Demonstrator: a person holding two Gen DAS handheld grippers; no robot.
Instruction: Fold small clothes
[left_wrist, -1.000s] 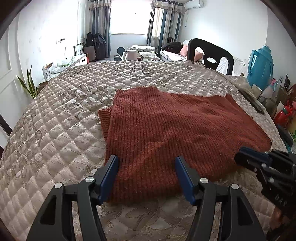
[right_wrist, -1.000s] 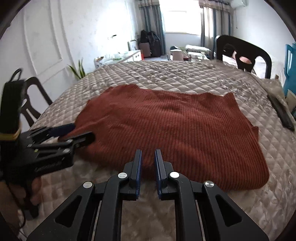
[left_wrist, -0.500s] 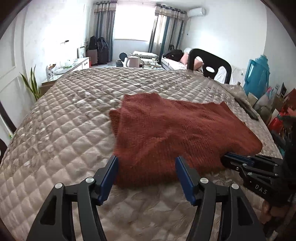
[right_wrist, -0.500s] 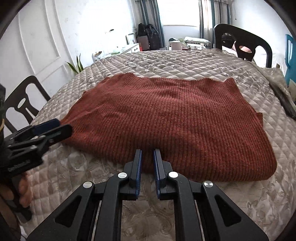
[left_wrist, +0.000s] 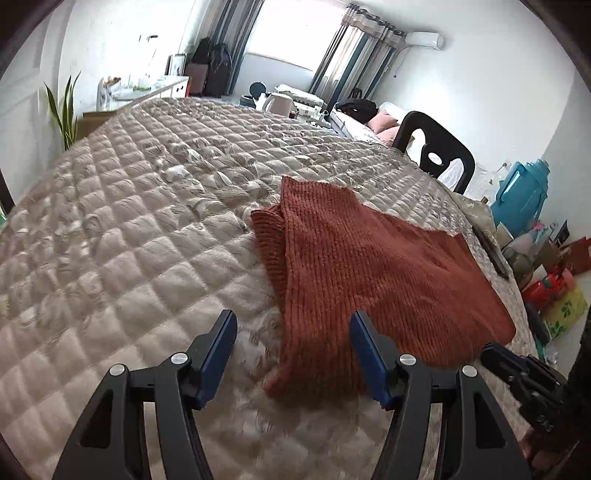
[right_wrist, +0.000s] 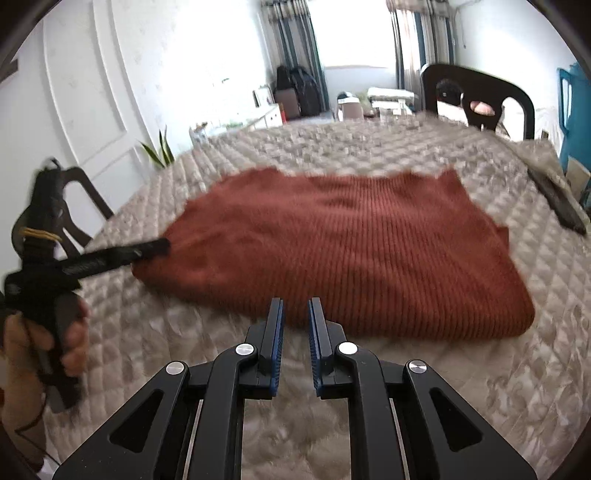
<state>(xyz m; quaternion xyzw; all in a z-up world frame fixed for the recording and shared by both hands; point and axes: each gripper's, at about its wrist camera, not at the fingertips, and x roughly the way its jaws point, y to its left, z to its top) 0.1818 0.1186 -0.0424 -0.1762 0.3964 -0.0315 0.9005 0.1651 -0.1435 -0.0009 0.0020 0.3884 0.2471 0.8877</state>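
The rust-red knit (left_wrist: 369, 266) is laid flat on the quilt (left_wrist: 129, 229), already doubled, its near-left corner framed between the fingers of the left gripper (left_wrist: 293, 350). Those jaws are held wide, nothing clamped. The right gripper (right_wrist: 296, 325) is parked just short of the near edge, its jaws nearly together with a thin gap and no cloth in it.

A few risks are judged from here. If only the top layer is pinched at the corner, the layers may be pulled apart and the fold skewed. If the quilt is caught along with the knit, the lift would be dragged. With the right side left unpinned, the knit could be slid sideways.
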